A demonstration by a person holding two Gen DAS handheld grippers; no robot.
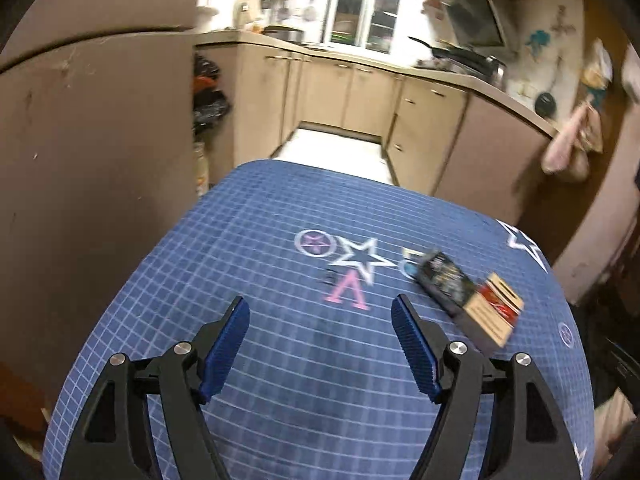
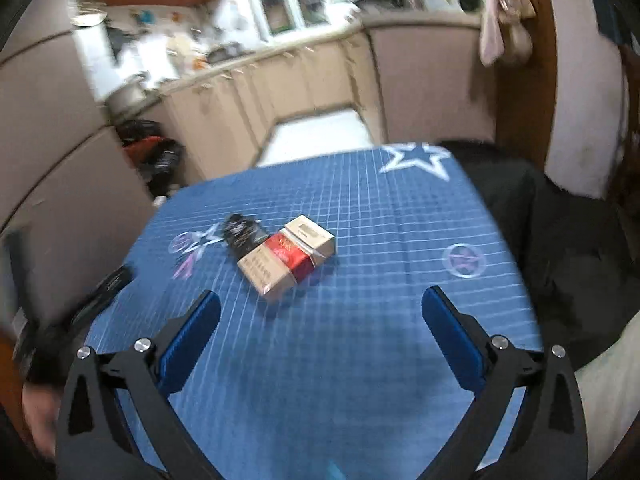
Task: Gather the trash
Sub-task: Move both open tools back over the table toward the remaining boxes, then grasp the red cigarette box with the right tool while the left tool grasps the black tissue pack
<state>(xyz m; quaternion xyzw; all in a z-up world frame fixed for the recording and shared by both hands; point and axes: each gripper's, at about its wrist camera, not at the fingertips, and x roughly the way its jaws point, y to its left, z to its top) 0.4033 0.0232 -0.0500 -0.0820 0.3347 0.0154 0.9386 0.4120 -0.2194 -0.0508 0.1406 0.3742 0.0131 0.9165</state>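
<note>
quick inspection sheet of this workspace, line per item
surface: blue grid mat with star prints covering the table
job's things: red and tan carton lying flat, touching a black packet behind it
clutter: nothing seen on the mat besides these
grippers: left tool open and empty; right tool open and empty, short of the carton
cables: nothing seen
surroundings: beige kitchen cabinets, window, pan on the counter; frames blurred
</note>
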